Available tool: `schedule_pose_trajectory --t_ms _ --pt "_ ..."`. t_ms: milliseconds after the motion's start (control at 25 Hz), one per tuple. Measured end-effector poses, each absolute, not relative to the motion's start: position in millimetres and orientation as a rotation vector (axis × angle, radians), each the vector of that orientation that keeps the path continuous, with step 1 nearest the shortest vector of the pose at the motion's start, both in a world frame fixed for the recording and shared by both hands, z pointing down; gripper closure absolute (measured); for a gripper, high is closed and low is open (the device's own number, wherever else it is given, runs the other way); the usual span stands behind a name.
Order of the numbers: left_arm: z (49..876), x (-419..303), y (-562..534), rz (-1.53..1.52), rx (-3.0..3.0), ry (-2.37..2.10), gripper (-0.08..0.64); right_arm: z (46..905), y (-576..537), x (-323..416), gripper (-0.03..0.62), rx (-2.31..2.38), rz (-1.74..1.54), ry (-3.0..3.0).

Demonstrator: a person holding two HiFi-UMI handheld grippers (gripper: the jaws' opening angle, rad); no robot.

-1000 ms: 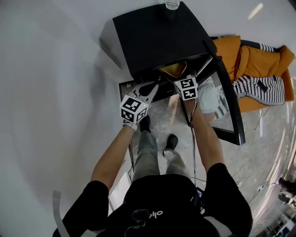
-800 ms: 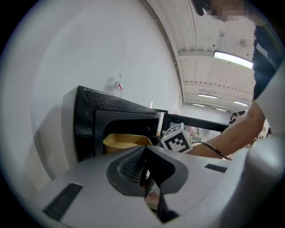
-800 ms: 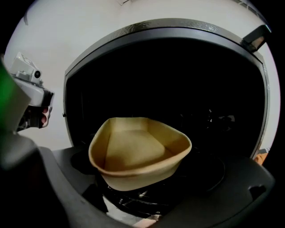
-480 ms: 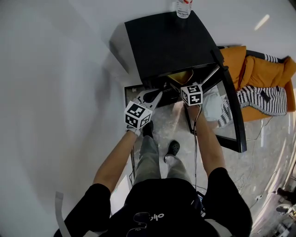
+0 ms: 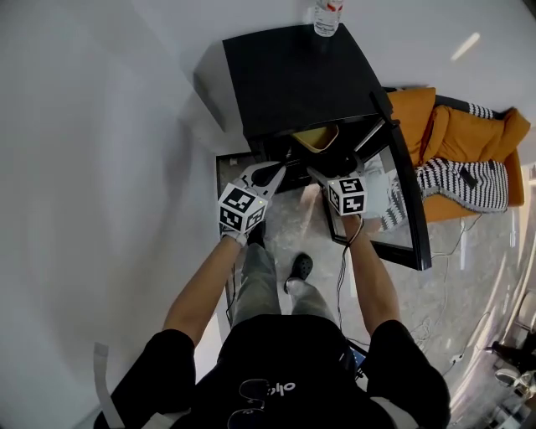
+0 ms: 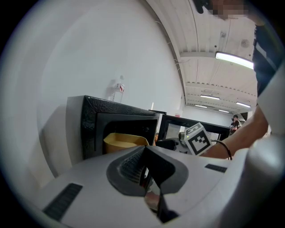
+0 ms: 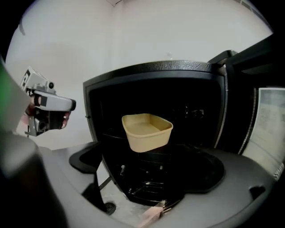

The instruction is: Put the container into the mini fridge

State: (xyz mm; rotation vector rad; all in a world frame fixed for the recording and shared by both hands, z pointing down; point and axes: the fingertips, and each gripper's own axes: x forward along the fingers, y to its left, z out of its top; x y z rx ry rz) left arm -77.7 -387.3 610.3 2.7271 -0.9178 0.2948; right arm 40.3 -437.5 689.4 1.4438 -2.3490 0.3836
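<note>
A tan open container [image 7: 147, 130] sits on a shelf inside the black mini fridge [image 7: 151, 71], whose door [image 5: 400, 193] stands swung open to the right. My right gripper [image 7: 151, 173] is open, its jaws spread wide in front of the fridge opening and short of the container, with nothing between them. In the head view the container [image 5: 316, 136] shows just under the fridge's top edge, with the right gripper [image 5: 322, 172] below it. The left gripper [image 6: 144, 169] is shut and empty, held left of the opening. The container [image 6: 122, 142] shows from there too.
A clear plastic bottle [image 5: 325, 17] stands on the fridge top [image 5: 293, 75]. An orange jacket [image 5: 452, 117] and a striped cloth [image 5: 469, 172] lie right of the door. The white wall is close on the left. The person's feet [image 5: 300, 266] are on the floor before the fridge.
My right gripper has drawn back from the fridge opening, away from the container, which stays on the shelf. The left gripper has hardly moved.
</note>
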Motion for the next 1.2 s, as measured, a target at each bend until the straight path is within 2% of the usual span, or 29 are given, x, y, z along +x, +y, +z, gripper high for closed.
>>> schedule_pose_trajectory --t_ms 120,320,640,760,880,1200 --pt "604 -73 -376 0.277 2.723 -0.926 0.554 675 -407 45 0.029 1.438 0.406 -2.36" --pt "590 -62 -352 0.23 2.723 -0.938 0.554 638 -365 49 0.142 1.431 0.379 -2.422" --pt "566 -44 -315 0.182 2.737 -0.968 0.554 586 -319 59 0.455 1.447 0.348 -2.445" --pt "555 -40 -300 0.164 2.743 -0.986 0.554 569 -305 63 0.544 1.462 0.351 -2.459" --pt "544 -34 -289 0.158 2.755 -0.995 0.554 554 -294 68 0.583 1.473 0.353 -2.477" --pt "530 -20 -273 0.175 2.79 -0.995 0.554 538 -276 78 0.584 1.475 0.346 -2.529"
